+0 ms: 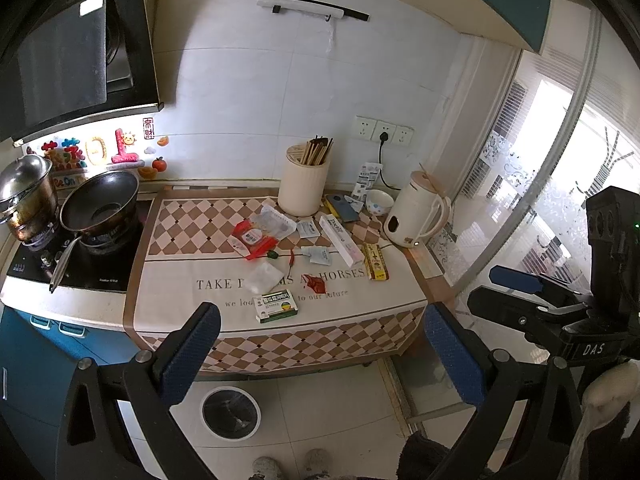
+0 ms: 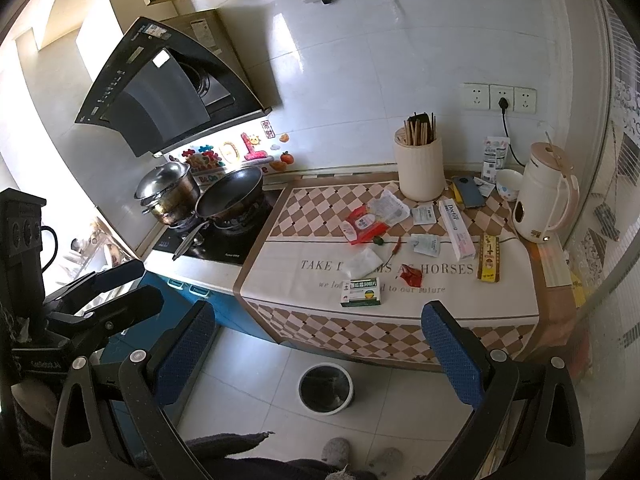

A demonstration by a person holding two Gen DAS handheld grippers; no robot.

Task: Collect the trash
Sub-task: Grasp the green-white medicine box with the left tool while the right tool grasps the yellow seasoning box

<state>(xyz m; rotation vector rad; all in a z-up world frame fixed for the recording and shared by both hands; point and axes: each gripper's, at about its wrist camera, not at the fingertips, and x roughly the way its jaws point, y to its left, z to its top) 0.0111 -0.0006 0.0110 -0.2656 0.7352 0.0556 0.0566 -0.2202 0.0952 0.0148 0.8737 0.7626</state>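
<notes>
Daylight floods in through the window (image 1: pixel 560 184), blown out to white glare. Fisheye bending curves the edges; corners fall black. The worktop (image 2: pixel 400 280) is sharp.

White tiled wall (image 1: pixel 304 92) behind a surface (image 1: pixel 180 280) covered by a checked cloth. A black range hood (image 1: pixel 76 64) hangs over the stove (image 1: pixel 80 268), blue cabinets (image 1: pixel 48 352) below. Pale floor tiles (image 1: pixel 328 412); bright daylight through the patterned window (image 1: pixel 560 184).

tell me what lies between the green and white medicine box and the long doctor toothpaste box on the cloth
A crumpled red wrapper lies between the medicine box and the toothpaste box, clearest in the right wrist view.
</notes>
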